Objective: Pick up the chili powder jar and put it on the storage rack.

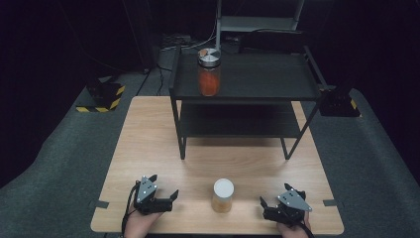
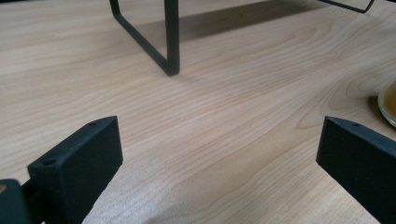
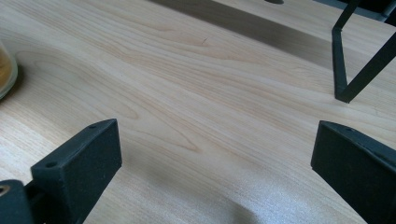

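A small glass jar (image 1: 223, 196) with a white lid and amber contents stands near the table's front edge, between my two grippers. Its base edge shows at the right of the left gripper view (image 2: 388, 102) and at the left of the right gripper view (image 3: 5, 67). My left gripper (image 1: 168, 197) rests left of it, open and holding nothing (image 2: 219, 163). My right gripper (image 1: 266, 204) rests right of it, also open and holding nothing (image 3: 215, 163). A taller jar (image 1: 209, 72) with a metal lid and orange contents stands on the top of a black two-tier shelf (image 1: 277, 94).
The black shelf's legs (image 2: 170, 42) stand on the wooden table (image 1: 148, 144) behind the grippers; one leg (image 3: 348, 74) appears in the right gripper view. Yellow-black striped bases (image 1: 101, 96) sit on the grey floor at both sides.
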`<state>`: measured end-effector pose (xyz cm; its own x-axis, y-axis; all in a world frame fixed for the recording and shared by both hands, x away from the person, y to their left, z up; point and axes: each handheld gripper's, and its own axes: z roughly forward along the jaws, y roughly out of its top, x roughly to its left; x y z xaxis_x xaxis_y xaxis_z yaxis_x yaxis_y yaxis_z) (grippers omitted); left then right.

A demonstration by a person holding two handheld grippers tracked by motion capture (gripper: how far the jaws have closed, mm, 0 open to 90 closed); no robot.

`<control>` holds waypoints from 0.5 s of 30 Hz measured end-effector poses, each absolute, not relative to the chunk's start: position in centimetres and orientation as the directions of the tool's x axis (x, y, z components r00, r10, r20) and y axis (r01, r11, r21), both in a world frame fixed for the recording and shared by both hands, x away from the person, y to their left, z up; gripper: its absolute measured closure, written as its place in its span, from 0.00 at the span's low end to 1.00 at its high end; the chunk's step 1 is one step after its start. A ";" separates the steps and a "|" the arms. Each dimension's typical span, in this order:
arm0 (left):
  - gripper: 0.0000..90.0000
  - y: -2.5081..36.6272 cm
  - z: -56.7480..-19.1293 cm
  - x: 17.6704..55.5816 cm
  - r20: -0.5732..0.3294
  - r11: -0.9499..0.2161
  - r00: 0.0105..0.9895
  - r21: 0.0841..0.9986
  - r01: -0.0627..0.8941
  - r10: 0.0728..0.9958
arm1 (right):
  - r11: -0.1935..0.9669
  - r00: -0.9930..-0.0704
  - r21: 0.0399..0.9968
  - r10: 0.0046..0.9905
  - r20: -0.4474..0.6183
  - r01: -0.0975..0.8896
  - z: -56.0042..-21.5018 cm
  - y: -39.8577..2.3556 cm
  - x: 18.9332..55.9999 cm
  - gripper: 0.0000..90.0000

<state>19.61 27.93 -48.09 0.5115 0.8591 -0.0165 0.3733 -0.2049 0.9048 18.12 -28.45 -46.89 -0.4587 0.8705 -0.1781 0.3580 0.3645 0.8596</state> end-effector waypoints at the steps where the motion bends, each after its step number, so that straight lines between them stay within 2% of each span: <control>1: 0.00 27.9 -48.0 19.6 -0.017 -0.206 0.510 0.903 0.377 0.860 | 0.368 -0.458 0.859 0.870 -0.182 0.356 -46.9 -28.4 18.1 0.01; 4: 0.00 27.7 -47.9 19.6 -0.012 -0.212 0.507 0.899 0.382 0.862 | 0.371 -0.457 0.858 0.870 -0.187 0.356 -46.9 -28.3 18.0 0.01; 12: 0.00 26.6 -47.4 19.3 0.083 -0.307 0.509 0.875 0.374 0.857 | 0.360 -0.455 0.862 0.873 -0.177 0.356 -47.0 -28.4 17.9 0.01; 15: 0.00 26.4 -47.3 19.3 0.093 -0.318 0.505 0.868 0.381 0.858 | 0.374 -0.465 0.856 0.866 -0.185 0.356 -46.9 -28.3 18.0 0.01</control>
<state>19.28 26.42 -47.27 0.5048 0.8582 0.0930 0.3809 -0.3181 0.8682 18.03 -28.35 -46.87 -0.4645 0.8659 -0.1853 0.3557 0.3741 0.8565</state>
